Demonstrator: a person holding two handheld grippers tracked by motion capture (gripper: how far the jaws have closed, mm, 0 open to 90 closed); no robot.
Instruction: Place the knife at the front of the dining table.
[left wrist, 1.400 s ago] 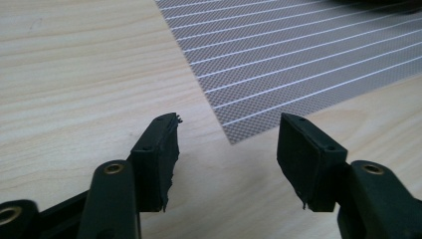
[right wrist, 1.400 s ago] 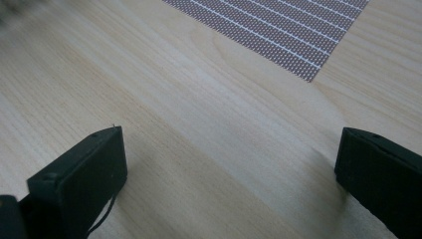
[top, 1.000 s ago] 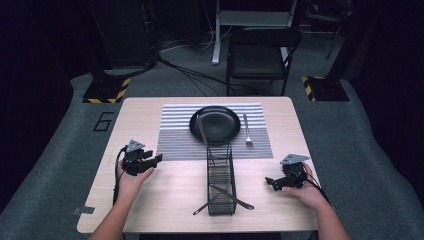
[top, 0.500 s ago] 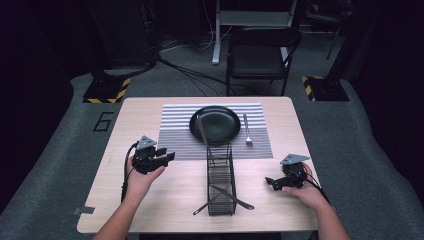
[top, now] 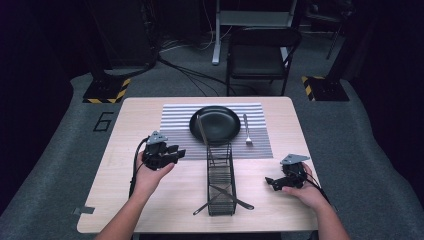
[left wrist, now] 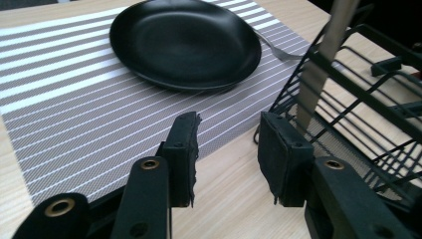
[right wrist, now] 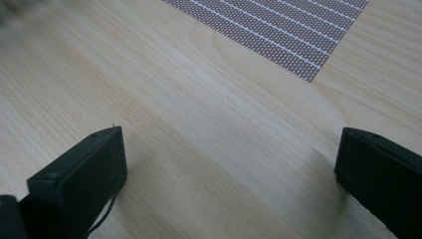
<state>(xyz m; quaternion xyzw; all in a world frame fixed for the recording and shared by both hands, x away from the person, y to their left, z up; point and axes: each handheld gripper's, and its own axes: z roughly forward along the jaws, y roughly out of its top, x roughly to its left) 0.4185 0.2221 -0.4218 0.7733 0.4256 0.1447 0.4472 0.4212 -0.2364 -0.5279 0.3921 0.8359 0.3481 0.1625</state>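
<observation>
Approach step: left gripper heads for the knife standing in the rack, just right of its fingers, narrowing, empty. Next: close on the blade. Right gripper rests wide on the desk.

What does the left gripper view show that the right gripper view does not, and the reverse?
Left gripper view: the black plate on the striped placemat, a fork just past the plate, the black wire basket with a knife blade leaning up out of it, and the left gripper, whose jaws have just been closing with nothing between them.
Right gripper view: the right gripper with its jaws wide apart over bare wood.
Both: the wooden table and part of the placemat.
</observation>
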